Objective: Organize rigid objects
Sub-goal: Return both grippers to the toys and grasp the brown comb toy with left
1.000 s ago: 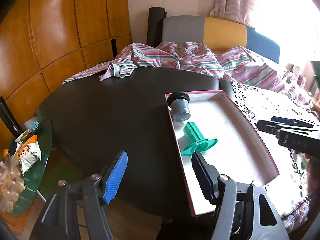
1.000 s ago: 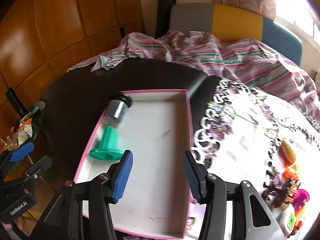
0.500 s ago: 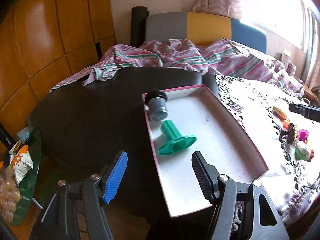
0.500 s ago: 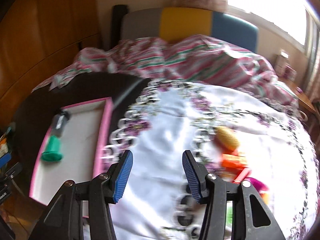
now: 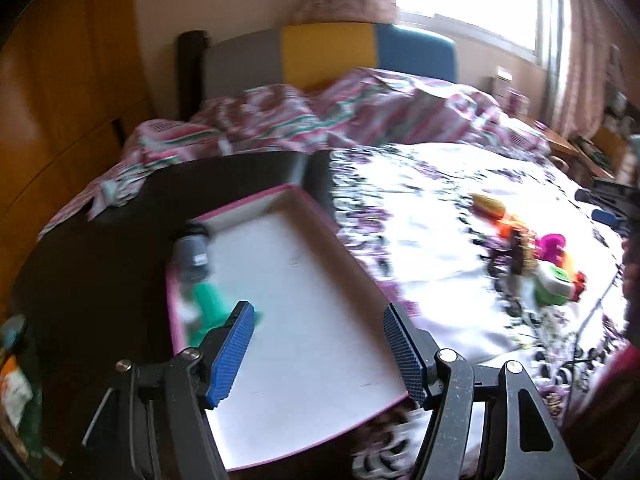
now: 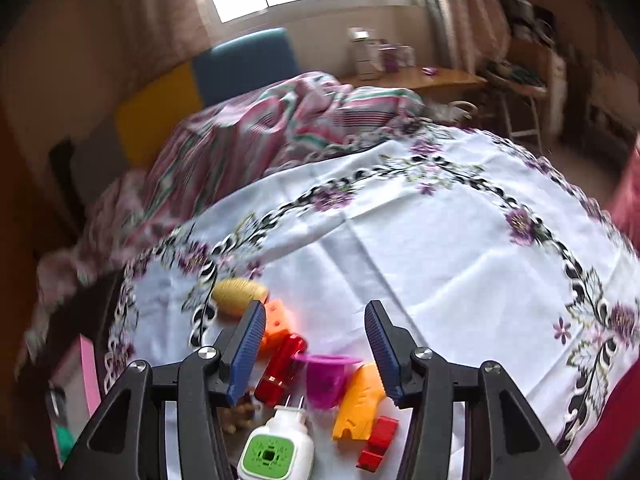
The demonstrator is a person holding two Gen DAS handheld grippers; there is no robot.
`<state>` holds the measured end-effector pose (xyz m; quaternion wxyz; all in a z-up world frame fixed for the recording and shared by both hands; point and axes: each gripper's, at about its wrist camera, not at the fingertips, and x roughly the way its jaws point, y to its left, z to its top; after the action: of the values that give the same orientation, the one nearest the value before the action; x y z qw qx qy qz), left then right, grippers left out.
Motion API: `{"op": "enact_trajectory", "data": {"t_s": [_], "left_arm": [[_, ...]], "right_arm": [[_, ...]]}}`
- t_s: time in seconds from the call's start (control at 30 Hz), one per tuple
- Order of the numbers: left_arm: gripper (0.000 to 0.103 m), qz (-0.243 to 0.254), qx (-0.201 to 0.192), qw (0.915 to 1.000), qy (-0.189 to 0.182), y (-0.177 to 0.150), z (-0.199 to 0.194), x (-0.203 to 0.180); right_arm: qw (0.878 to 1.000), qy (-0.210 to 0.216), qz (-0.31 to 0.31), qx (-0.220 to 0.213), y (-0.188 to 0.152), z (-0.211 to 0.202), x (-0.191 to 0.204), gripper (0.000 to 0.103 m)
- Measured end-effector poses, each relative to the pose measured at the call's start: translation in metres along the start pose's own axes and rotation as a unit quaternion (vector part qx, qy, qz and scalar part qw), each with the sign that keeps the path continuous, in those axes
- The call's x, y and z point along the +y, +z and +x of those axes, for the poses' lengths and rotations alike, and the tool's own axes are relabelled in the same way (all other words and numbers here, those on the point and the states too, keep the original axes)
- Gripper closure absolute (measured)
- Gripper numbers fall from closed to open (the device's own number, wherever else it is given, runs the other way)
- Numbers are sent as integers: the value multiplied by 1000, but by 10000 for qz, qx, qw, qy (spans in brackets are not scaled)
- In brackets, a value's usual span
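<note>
Both pairs of jaws stand released with nothing between them: the left gripper (image 5: 320,344) hangs over the pink-rimmed tray (image 5: 356,256), and the right gripper (image 6: 316,350) hangs over a cluster of small things on the white flowered tablecloth (image 6: 440,248). That tray lies on the bare dark part of the bench (image 5: 100,264), beside the cloth's edge, and holds a grey cylinder with a black cap (image 5: 194,254) at its far left corner and a green spool (image 5: 210,300) just beside it along the left wall. The cluster sits on the cloth well apart from the tray, toward the bench's near edge: a yellow oval piece (image 6: 240,290), an orange block (image 6: 278,320), a red cylinder (image 6: 282,368), a magenta cup (image 6: 326,376), an orange wedge (image 6: 360,400), a small red block (image 6: 378,442) and a white plug with a green face (image 6: 276,446). A striped bedcover (image 6: 256,136) is bunched along the bench's far edge.
</note>
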<state>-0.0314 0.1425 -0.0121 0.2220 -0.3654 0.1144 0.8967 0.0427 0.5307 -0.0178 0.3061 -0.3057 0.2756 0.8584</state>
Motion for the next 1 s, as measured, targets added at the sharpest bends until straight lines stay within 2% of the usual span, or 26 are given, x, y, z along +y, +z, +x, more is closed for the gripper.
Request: {"op": "enact_trajectory", "data": {"t_s": [0.1,0.23,0.37,0.6,0.7,1.0], "left_arm": [[35,187,150,9990,-375,7,11,-26],[35,363,343,9953,-832,17,27,-59],[35,395,544,9896,-1275,29,46,-89],[27,367,764,9793,-1836,53,79,-142],[22,396,799,9769,-1944,61,93,-162],[25,433,1168,9740,-1892,72,145,-193]], "right_arm": [[9991,132,361,185,0,3,-15,51],[9980,218,520,287,-1,4,-21,51],[9972,311,544,409,-2,12,-18,51],[9972,364,442,471,-2,16,-13,51],[9970,386,467,488,-1,17,-14,51],[9960,454,564,517,0,19,-17,51]]}}
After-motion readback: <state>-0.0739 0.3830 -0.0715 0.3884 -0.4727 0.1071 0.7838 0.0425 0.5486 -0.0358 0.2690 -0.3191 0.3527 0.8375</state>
